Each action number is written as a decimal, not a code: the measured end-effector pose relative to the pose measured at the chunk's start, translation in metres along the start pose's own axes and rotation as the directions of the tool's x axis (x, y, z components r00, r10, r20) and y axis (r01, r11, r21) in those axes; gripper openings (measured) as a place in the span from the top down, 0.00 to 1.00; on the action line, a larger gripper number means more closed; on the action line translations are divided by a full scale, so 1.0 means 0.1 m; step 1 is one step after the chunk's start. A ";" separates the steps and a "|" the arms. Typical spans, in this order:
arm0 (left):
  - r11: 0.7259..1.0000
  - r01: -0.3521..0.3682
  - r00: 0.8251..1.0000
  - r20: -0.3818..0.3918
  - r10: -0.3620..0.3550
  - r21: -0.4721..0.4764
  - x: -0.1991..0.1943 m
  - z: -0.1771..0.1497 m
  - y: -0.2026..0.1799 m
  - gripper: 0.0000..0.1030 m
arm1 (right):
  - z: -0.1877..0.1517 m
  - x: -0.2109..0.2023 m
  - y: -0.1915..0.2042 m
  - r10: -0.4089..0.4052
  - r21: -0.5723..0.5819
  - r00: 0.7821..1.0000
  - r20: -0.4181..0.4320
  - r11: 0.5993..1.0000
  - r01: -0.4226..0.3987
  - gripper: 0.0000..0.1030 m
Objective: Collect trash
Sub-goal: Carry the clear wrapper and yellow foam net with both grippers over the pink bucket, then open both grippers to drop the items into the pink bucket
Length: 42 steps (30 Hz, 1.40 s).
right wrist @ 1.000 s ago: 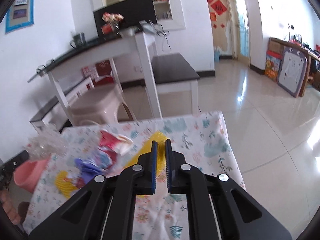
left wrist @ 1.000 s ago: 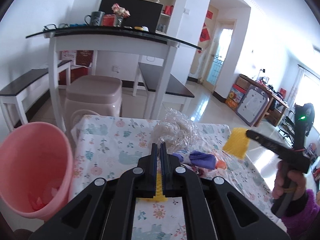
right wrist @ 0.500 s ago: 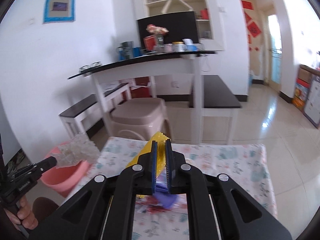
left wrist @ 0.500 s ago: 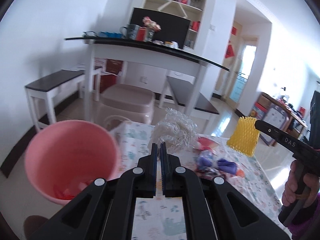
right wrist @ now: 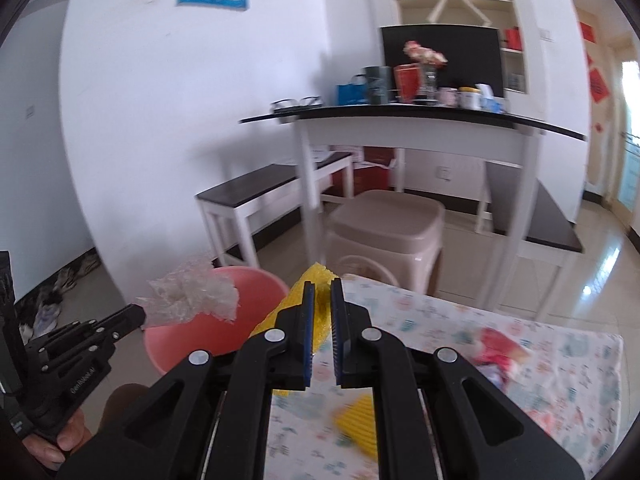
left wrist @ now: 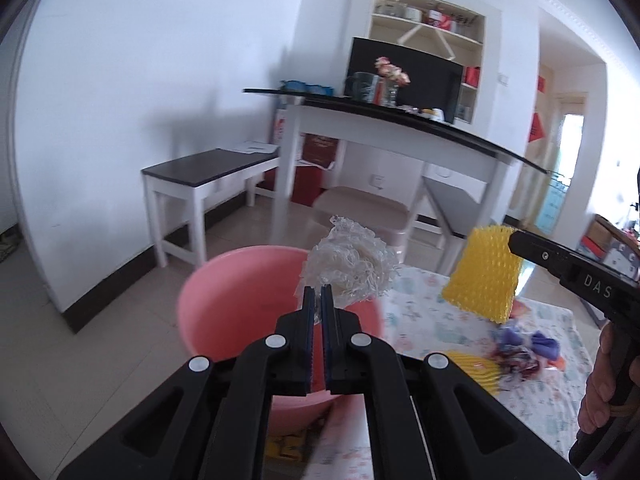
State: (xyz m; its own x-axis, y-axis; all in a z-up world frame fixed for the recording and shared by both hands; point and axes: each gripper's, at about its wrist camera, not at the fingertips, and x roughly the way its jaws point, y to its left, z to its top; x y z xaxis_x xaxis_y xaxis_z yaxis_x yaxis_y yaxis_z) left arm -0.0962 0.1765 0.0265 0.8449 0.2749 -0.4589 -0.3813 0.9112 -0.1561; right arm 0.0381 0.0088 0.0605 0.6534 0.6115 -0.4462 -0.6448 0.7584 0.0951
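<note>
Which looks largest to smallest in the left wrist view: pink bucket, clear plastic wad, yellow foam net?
1. Pink bucket.
2. Clear plastic wad and held yellow foam net: they look alike in size, so they are not ranked.

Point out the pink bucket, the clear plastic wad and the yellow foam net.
pink bucket point(left wrist: 224, 308): left wrist view, inner wall.
clear plastic wad point(left wrist: 352, 268): left wrist view, middle of the crumple.
yellow foam net point(left wrist: 486, 276): left wrist view, centre of its mesh face.
</note>
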 end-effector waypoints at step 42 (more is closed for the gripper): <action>0.981 -0.164 0.969 -0.204 0.140 -0.107 0.58 -0.29 0.68 0.96 | -0.29 1.08 0.68 0.067 -0.053 0.977 -0.204 0.995 -0.080 0.92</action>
State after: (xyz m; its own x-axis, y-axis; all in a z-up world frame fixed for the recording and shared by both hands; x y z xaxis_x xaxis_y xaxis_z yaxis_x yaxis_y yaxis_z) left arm -0.0839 0.2460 -0.0358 0.6886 0.3313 -0.6450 -0.5527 0.8156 -0.1711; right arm 0.0532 0.1197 -0.0073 0.5141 0.6024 -0.6106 -0.7150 0.6942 0.0829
